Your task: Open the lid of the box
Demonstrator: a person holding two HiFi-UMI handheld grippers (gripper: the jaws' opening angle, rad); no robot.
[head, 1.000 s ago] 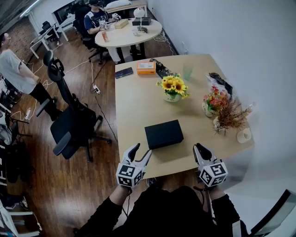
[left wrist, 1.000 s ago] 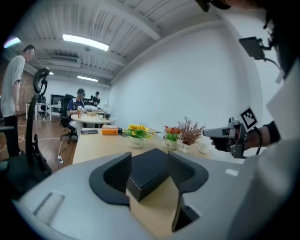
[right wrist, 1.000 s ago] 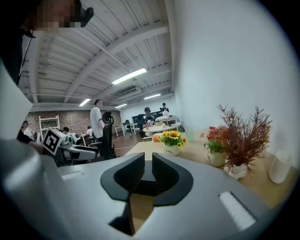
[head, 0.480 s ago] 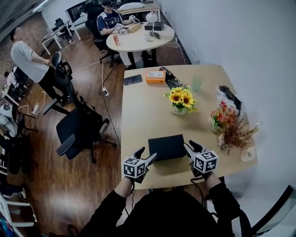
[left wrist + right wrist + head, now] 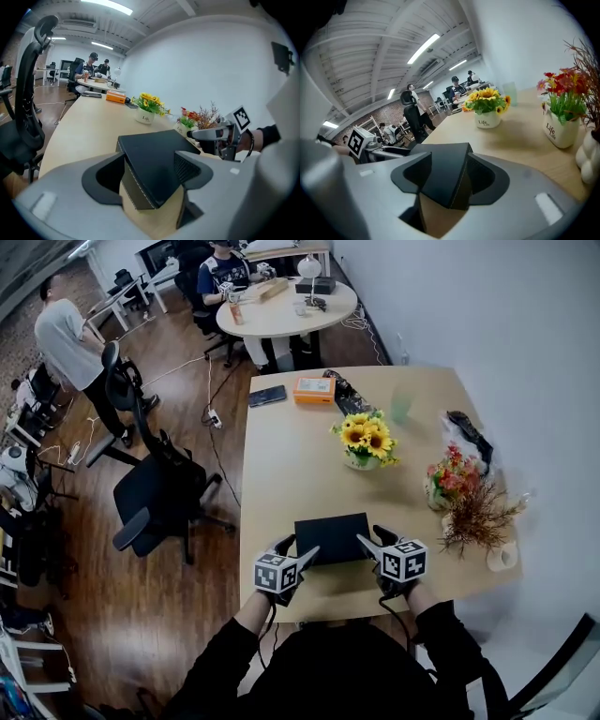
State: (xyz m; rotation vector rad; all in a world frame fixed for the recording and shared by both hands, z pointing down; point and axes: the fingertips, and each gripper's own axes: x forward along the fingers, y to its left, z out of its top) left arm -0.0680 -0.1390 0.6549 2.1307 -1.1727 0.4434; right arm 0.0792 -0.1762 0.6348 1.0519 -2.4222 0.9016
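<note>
A flat black box with its lid down lies near the front edge of the wooden table. My left gripper is at the box's near left corner and my right gripper at its near right corner. In the left gripper view the box's corner sits between the jaws of the left gripper, which are opening wide and not pressing on it. In the right gripper view the other corner of the box lies between the opening jaws of the right gripper, also unclamped.
A sunflower pot stands behind the box. A red flower pot and a dried bouquet stand at the right edge. An orange box, a phone and a green cup lie at the far end. An office chair is left of the table.
Both grippers moved forward from the table's front edge to the box's near corners, and their jaws spread wider. The box has not moved.
</note>
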